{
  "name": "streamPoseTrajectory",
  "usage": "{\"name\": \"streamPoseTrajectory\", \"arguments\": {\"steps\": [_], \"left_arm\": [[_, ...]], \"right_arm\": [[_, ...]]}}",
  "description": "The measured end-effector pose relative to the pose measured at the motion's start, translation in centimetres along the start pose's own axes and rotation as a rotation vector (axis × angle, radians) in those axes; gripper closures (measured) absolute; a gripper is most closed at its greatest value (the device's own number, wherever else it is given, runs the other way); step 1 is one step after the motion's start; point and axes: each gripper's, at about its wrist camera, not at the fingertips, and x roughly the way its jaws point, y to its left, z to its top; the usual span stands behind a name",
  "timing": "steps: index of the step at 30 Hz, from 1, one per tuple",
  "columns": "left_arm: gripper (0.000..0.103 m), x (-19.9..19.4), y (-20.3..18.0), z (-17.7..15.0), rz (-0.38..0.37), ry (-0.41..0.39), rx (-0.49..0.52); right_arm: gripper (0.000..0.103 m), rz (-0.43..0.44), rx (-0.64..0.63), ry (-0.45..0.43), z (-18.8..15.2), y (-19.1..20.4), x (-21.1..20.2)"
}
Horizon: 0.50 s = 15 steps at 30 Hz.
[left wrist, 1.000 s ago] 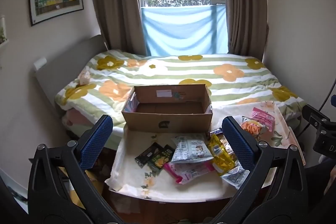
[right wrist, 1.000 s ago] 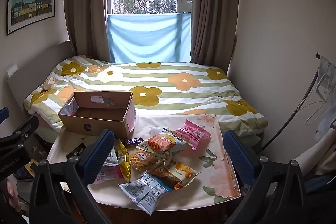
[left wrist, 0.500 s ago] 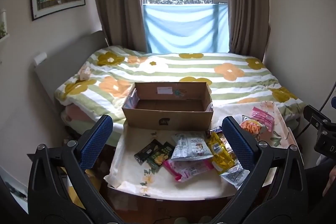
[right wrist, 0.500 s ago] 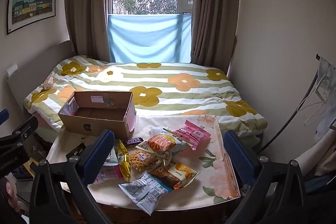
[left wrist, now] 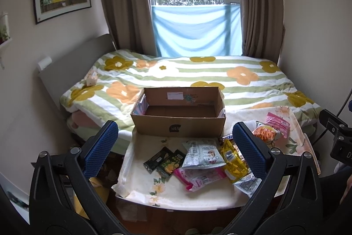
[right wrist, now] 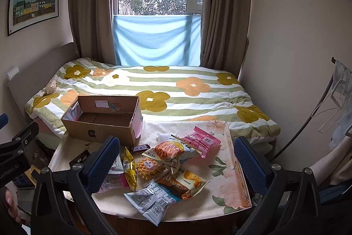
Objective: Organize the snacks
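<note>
Over the last second the left gripper (left wrist: 175,144) only drifted while both stay spread and empty, snacks (right wrist: 167,166) at 6 o'clock of the box (left wrist: 178,116) untouched.

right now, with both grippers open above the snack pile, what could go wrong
The packets overlap, so fingers closing on the yellow packet could drag its neighbours. The blue-and-white packet hangs over the table's front edge and may fall if nudged. The cardboard box looks light and may slide.

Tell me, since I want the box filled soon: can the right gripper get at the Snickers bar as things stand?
Probably yes: the right gripper is open and empty, and the Snickers bar lies uncovered beside the cardboard box, though neighbouring packets crowd it.
</note>
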Motion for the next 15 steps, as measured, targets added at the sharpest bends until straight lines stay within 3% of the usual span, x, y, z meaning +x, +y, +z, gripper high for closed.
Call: {"name": "streamPoseTrajectory", "arguments": {"steps": [15], "left_arm": [[0.000,-0.14,-0.16,-0.14,0.020,0.000,0.004]], "right_arm": [[0.000,0.000,-0.001,0.000,0.04,-0.07,0.04]]}}
